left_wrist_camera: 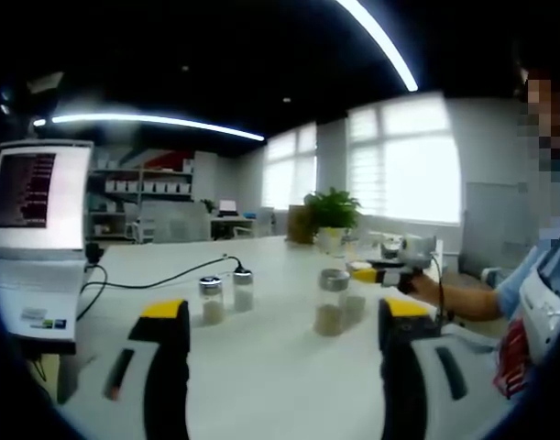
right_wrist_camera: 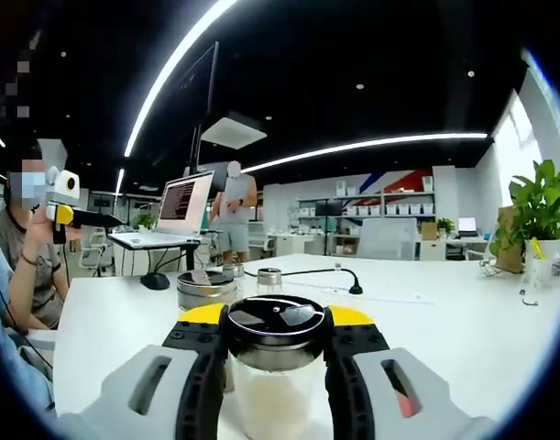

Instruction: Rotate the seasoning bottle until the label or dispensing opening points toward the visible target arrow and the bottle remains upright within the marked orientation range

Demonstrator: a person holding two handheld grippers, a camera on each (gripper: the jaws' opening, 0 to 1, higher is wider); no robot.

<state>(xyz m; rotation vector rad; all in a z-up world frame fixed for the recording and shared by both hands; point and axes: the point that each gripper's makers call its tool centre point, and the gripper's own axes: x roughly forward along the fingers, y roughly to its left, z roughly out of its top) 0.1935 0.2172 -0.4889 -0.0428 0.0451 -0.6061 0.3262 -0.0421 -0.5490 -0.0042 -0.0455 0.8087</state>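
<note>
Seasoning bottle point(right_wrist_camera: 276, 362) is a clear glass jar with pale powder inside and a dark shiny metal lid; it is standing upright on the white table point(right_wrist_camera: 463, 321). No label or opening is readable from here.

In the right gripper view the right gripper point(right_wrist_camera: 276, 367) is clamping the bottle, its grey jaws with yellow tips pressing on both sides just under the lid, bottle sitting dead centre between them. Behind it a second bottle point(right_wrist_camera: 206, 290) and a third one point(right_wrist_camera: 269, 279) are standing close, with a laptop point(right_wrist_camera: 170, 215) on a stand, a black cable point(right_wrist_camera: 316, 273) and a potted plant point(right_wrist_camera: 541, 215) further off. A person is standing at the back.

In the left gripper view the left gripper point(left_wrist_camera: 284, 367) is hovering with jaws spread wide, nothing between them. Ahead on the table point(left_wrist_camera: 261, 385) three jars are standing: two small ones point(left_wrist_camera: 212, 299) point(left_wrist_camera: 244, 288) together at left, a taller one point(left_wrist_camera: 332, 302) apart at right. The other gripper point(left_wrist_camera: 403, 266) is coming in from the right, held in a person's hand point(left_wrist_camera: 426, 289); whether it is touching a bottle there I cannot tell.
</note>
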